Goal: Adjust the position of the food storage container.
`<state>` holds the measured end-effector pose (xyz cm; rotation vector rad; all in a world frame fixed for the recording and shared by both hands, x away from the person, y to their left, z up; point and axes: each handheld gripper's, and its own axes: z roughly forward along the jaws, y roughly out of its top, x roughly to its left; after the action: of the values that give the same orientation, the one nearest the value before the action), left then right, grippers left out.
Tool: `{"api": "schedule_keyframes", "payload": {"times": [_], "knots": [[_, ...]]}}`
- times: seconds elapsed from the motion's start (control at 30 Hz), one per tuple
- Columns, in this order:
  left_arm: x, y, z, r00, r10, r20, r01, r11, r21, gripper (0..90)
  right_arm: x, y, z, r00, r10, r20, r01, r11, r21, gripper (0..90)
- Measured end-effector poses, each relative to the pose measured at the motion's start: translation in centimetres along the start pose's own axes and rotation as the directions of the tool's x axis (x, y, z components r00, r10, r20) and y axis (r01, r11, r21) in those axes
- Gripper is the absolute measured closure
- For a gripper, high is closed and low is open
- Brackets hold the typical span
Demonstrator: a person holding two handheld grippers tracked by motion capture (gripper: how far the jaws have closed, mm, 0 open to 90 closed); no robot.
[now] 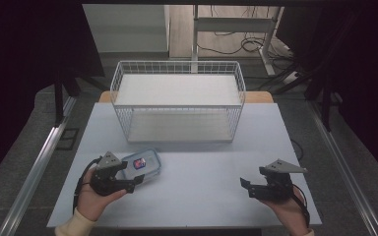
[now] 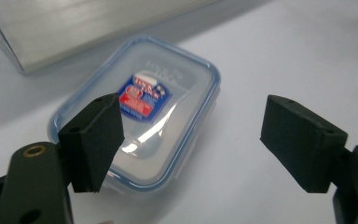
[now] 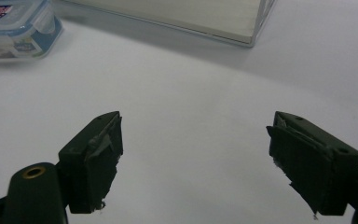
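Note:
A clear lidded food container (image 1: 146, 164) with a blue rim and a red-and-blue label lies flat on the pale table at the front left. My left gripper (image 1: 134, 173) sits just short of its near end, held in a hand. In the left gripper view the container (image 2: 154, 102) lies ahead of my left gripper (image 2: 193, 126), whose jaws stand wide apart; the left jaw overlaps the near corner and neither pad presses on it. My right gripper (image 1: 246, 188) rests at the front right, pointing left. It is open (image 3: 193, 135) over bare table, with the container (image 3: 16, 23) far off at the upper left.
A white wire basket (image 1: 177, 63) with a pale board in its bottom stands at the middle back of the table (image 1: 202, 167). Its near edge shows in the left gripper view (image 2: 74, 23) and the right gripper view (image 3: 191, 16). Dark floor and metal rails flank the table.

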<state>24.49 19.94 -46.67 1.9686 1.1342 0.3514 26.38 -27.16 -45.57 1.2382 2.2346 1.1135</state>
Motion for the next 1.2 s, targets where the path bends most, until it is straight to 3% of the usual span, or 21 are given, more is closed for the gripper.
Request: {"api": "schedule_keyframes", "payload": {"times": [0.33, 0.63, 0.8, 0.83, 0.87, 0.93, 0.97, 1.0, 1.03, 1.1, 1.13, 1.2], "knots": [[1.1, 2.3, -0.2, 0.9998, 0.021, 0.001, -0.021, 0.9995, 0.026, 24.1, 0.0, -0.1, 0.1, 1.0, -0.001, -0.005, 0.001, 1.0, 0.013, 18.4], [4.0, 5.8, 1.6, 0.9996, 0.021, -0.018, -0.019, 0.9973, 0.07, 31.9, 0.0, -0.1, 0.2, 1.0, 0.0, -0.001, 0.0, 1.0, 0.014, 18.6], [5.6, 6.9, 3.1, 0.999, 0.037, -0.026, -0.034, 0.9921, 0.121, 45.9, 0.0, -0.2, 0.4, 1.0, -0.001, 0.002, 0.001, 1.0, 0.02, 18.5], [5.9, 7.1, 3.4, 0.9988, 0.04, -0.028, -0.036, 0.9911, 0.128, 55.3, -0.1, -0.2, 0.4, 0.9999, 0.0, 0.012, 0.0, 1.0, 0.019, 18.5], [6.2, 7.2, 3.7, 0.9987, 0.044, -0.027, -0.04, 0.9894, 0.14, 55.3, -0.1, -0.2, 0.4, 0.9999, 0.0, 0.012, 0.0, 1.0, 0.019, 18.5], [6.7, 7.4, 4.4, 0.9979, 0.055, -0.036, -0.047, 0.9838, 0.173, 65.4, -0.2, -0.3, 0.4, 0.9999, 0.006, 0.015, -0.007, 1.0, 0.02, 18.5], [7.0, 7.5, 5.2, 0.9972, 0.066, -0.036, -0.057, 0.9753, 0.213, 76.2, -0.3, -0.3, 0.4, 0.9998, 0.009, 0.018, -0.009, 1.0, 0.02, 18.5], [7.0, 7.5, 5.2, 0.9972, 0.066, -0.036, -0.057, 0.9753, 0.213, 80.4, -0.3, -0.3, 0.4, 0.9998, 0.009, 0.018, -0.009, 1.0, 0.02, 18.5], [7.1, 7.6, 5.6, 0.9966, 0.074, -0.037, -0.063, 0.9709, 0.231, 80.4, -0.3, -0.3, 0.4, 0.9998, 0.008, 0.018, -0.008, 1.0, 0.021, 18.5], [7.3, 7.7, 6.9, 0.9954, 0.091, -0.031, -0.08, 0.9615, 0.263, 89.9, -0.3, -0.4, 0.5, 0.9997, 0.006, 0.023, -0.006, 1.0, 0.02, 18.6], [7.3, 7.7, 6.9, 0.9954, 0.091, -0.031, -0.08, 0.9615, 0.263, 90.0, -0.3, -0.4, 0.5, 0.9997, 0.006, 0.023, -0.006, 1.0, 0.02, 18.6], [7.1, 7.8, 7.8, 0.9927, 0.116, -0.033, -0.101, 0.9497, 0.296, 90.0, -0.2, -0.4, 0.7, 0.9996, 0.007, 0.027, -0.008, 1.0, 0.024, 18.6]]}}
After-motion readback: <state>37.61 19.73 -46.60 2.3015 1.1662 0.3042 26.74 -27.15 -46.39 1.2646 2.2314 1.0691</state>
